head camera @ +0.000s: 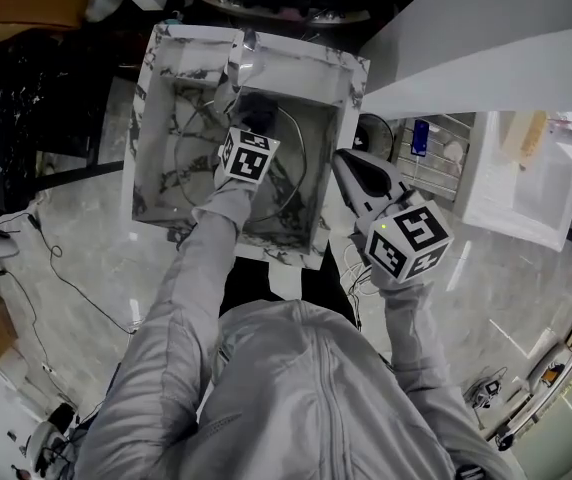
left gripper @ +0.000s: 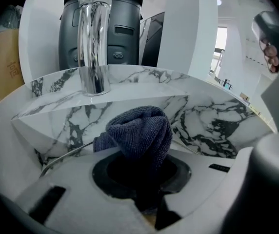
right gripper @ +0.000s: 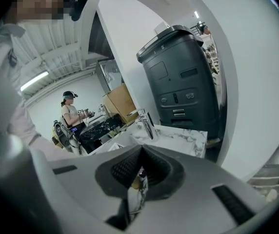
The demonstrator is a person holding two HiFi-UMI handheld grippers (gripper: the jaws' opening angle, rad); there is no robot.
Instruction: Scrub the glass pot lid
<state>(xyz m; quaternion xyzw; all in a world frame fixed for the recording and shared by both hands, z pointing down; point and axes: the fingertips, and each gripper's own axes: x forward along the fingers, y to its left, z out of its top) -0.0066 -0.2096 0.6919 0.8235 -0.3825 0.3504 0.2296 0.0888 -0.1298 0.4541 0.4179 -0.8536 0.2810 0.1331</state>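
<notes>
From the head view, the marble sink (head camera: 156, 118) is seen below the person, and the glass pot lid (head camera: 194, 166) is laid flat in its basin, its thin rim traced as a ring around the left gripper (head camera: 249, 128); that gripper is reached down over the lid with a dark cloth (head camera: 257, 110) at its tip, just below the faucet (head camera: 247, 52); the right gripper (head camera: 351, 173) is held outside the sink, beside its right wall, well apart from the lid.

In the left gripper view, the jaws are seen pinched on the bunched blue cloth (left gripper: 140, 133); a sliver of the lid's rim (left gripper: 64, 156) is shown at the left (the glass itself is hardly made out); the faucet (left gripper: 92, 43) is raised behind, with a dark bin (left gripper: 122, 30) beyond it.

In the right gripper view, the jaws are pressed together with nothing between them; the bin (right gripper: 186, 82), the sink's faucet (right gripper: 146, 123) and another person (right gripper: 71, 113) are shown in the distance.
</notes>
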